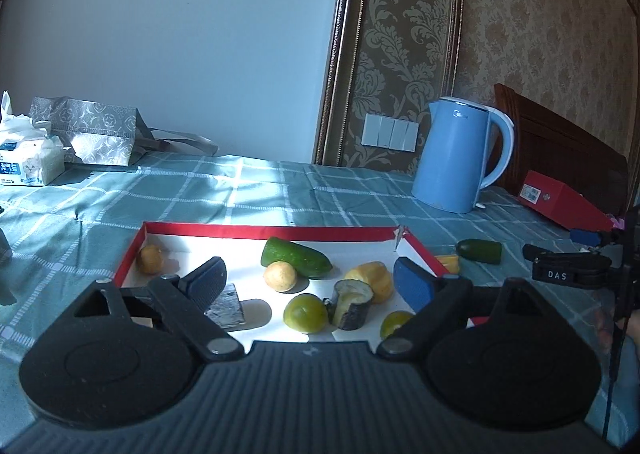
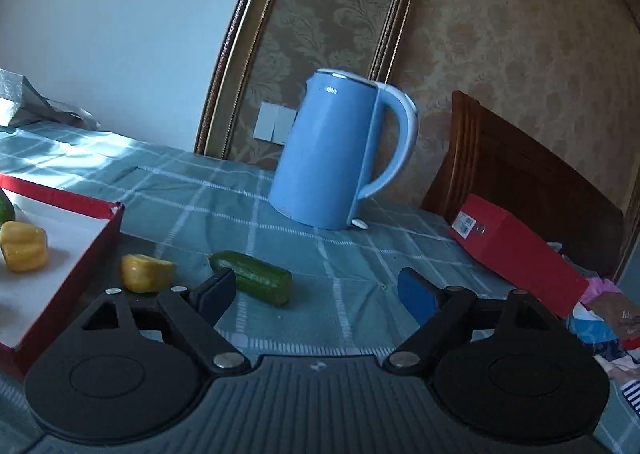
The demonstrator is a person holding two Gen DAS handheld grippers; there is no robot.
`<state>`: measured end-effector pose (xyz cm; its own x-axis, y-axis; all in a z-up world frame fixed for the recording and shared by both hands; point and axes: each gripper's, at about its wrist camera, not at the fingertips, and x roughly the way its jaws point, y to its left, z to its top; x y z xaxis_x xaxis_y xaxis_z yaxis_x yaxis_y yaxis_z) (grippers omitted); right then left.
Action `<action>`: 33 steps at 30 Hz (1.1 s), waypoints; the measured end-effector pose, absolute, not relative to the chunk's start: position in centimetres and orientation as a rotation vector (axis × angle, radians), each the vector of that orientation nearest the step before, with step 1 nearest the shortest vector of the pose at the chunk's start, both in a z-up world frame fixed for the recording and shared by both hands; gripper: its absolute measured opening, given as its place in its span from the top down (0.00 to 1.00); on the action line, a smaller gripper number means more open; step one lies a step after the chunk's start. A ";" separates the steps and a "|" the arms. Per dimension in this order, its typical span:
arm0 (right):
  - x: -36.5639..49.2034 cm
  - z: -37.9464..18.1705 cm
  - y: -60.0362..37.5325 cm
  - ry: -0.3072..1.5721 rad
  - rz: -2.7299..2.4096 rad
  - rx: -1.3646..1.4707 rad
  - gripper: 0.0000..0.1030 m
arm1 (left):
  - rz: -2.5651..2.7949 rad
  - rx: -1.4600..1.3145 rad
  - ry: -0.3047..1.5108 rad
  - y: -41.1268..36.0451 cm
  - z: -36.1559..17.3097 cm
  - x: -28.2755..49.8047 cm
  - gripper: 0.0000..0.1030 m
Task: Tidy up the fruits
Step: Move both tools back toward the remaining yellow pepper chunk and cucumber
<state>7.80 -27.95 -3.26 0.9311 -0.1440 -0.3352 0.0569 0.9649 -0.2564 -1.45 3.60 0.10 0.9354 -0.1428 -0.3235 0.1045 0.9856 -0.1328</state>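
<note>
Your left gripper (image 1: 316,280) hangs over the near edge of the red-rimmed white cardboard tray (image 1: 260,232), jaws spread wide with nothing between them. Only this view shows the tray's fill: a long green cucumber (image 1: 296,257) toward the far rim, two tan round fruits (image 1: 280,276), two green limes (image 1: 306,313), a dark-skinned cut piece (image 1: 352,304) and a yellow pepper chunk (image 1: 374,280). Your right gripper (image 2: 318,292), equally wide and empty, shows what lies outside: a cut green cucumber half (image 2: 256,281) and a yellow pepper piece (image 2: 147,272) on the checked teal cloth (image 2: 340,254) just beside the tray's right edge, before a blue electric kettle (image 2: 332,154).
</note>
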 end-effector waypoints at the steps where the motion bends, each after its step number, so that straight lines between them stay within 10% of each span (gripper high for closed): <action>1: 8.2 -3.5 -28.6 0.387 -0.104 -0.224 0.14 | -0.150 -0.110 0.342 2.5 0.2 -1.3 0.12; 33: 9.0 -4.9 -32.9 0.451 -0.055 0.002 0.06 | -0.304 0.136 0.602 -15.0 0.1 16.0 0.22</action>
<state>9.01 -32.87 -4.85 0.8987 -0.0531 -0.4353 0.0538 0.9985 -0.0107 16.00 -14.98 0.10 0.7818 -0.2411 -0.5751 0.3196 0.9468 0.0375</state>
